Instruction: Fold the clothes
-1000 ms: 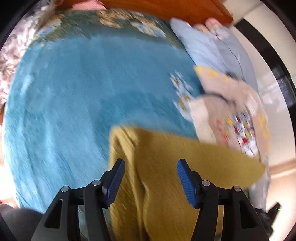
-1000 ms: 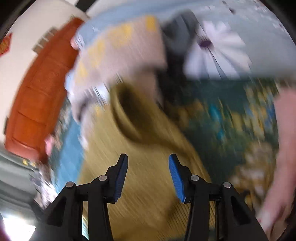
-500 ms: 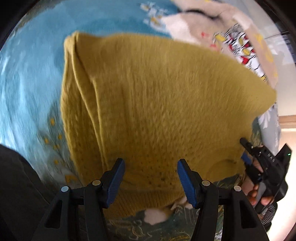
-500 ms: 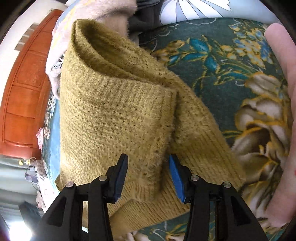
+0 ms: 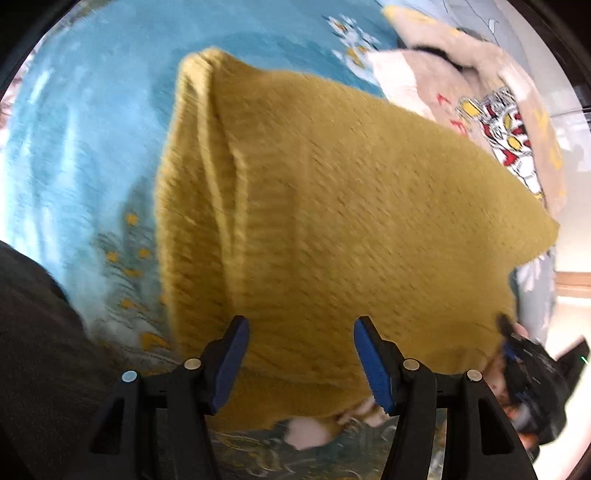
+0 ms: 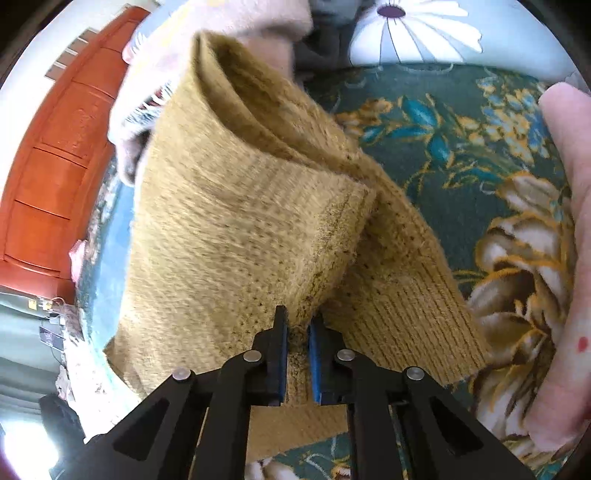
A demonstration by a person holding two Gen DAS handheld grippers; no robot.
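- Our right gripper (image 6: 297,332) has its 2 blue-padded jaws pressed onto a folded edge of the mustard knit sweater (image 6: 236,236), a thin ridge of knit squeezed between them.
- Our left gripper (image 5: 300,354) has its 2 jaws spread wide with nothing between them; it hangs over the near part of the sweater (image 5: 332,206).
- From the right wrist view, the pinched flap is raised and doubled over; the ribbed hem (image 6: 417,295) lies flat to its right on the dark floral bedcover (image 6: 461,147).
- From the left wrist view, the sweater covers most of the frame, lying across the light blue middle of the bedcover (image 5: 85,147), with a thick fold along its left edge.
- At the lower right of that view we see our right gripper (image 5: 524,373) at the sweater's corner.
- Just beyond the sweater sits a beige garment with a cartoon print (image 5: 506,125).
- A pale pillow with a white daisy (image 6: 413,29) lies at the far edge.
- An orange-brown wooden headboard (image 6: 55,155) stands to the left in the right wrist view.
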